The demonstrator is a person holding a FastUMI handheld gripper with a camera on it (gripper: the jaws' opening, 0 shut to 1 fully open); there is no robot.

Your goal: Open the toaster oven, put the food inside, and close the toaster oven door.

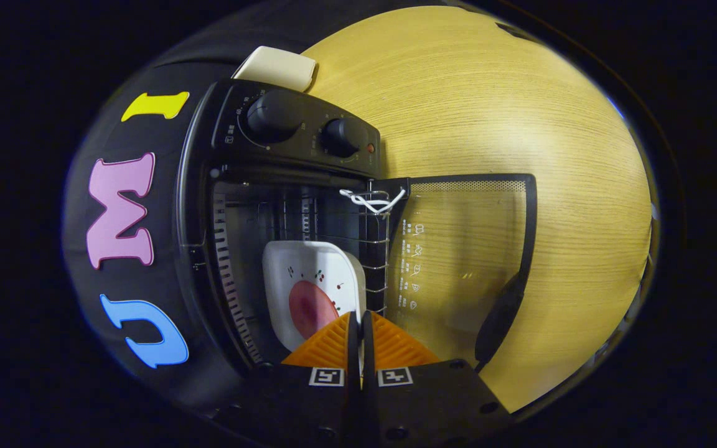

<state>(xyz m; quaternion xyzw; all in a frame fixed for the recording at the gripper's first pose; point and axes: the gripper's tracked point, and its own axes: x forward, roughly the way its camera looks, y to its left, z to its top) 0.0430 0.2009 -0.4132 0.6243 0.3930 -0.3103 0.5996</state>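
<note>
The black toaster oven [296,130] stands open, its glass door [458,249] folded flat out over the wooden table [489,93]. A white square plate [309,274] with a round pink piece of food [309,308] sits inside the oven cavity, next to the wire rack [378,249]. My gripper [359,317] is shut, its two fingers pressed together on the plate's near rim at the oven mouth. The view is rolled sideways, so the oven's knobs appear above the cavity. The fingers hide the plate's near edge.
The door's dark handle [498,317] lies at the door's outer edge, just beside the fingers. A white tie [371,200] hangs on the rack's front corner. A pale flat object [277,65] rests behind the oven. Bare wooden tabletop spreads beyond the door.
</note>
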